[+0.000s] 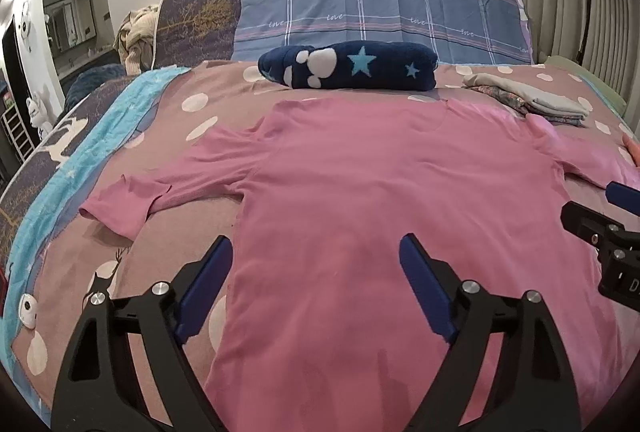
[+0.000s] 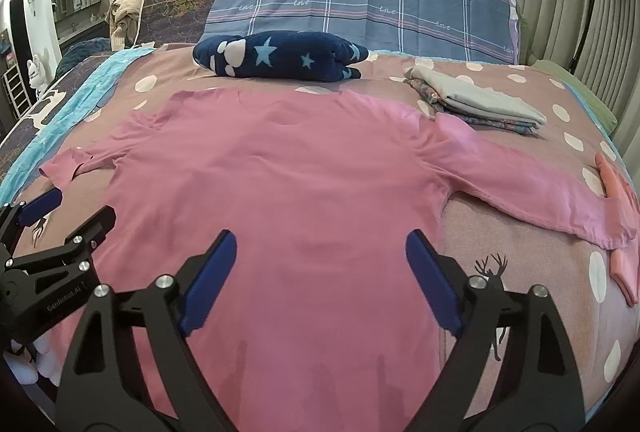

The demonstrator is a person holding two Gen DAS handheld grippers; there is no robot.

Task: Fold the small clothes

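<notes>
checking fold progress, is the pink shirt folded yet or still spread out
Spread out, unfolded: the pink shirt lies flat on the bed, both sleeves stretched sideways.

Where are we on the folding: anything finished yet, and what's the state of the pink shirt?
Done: a small stack of folded clothes sits far right on the bed. In hand: nothing is gripped; the pink shirt lies spread flat, sleeves out, unfolded. The left gripper and right gripper hover open over its lower half. Left: every fold of this shirt, and a peach garment near the right sleeve.
</notes>
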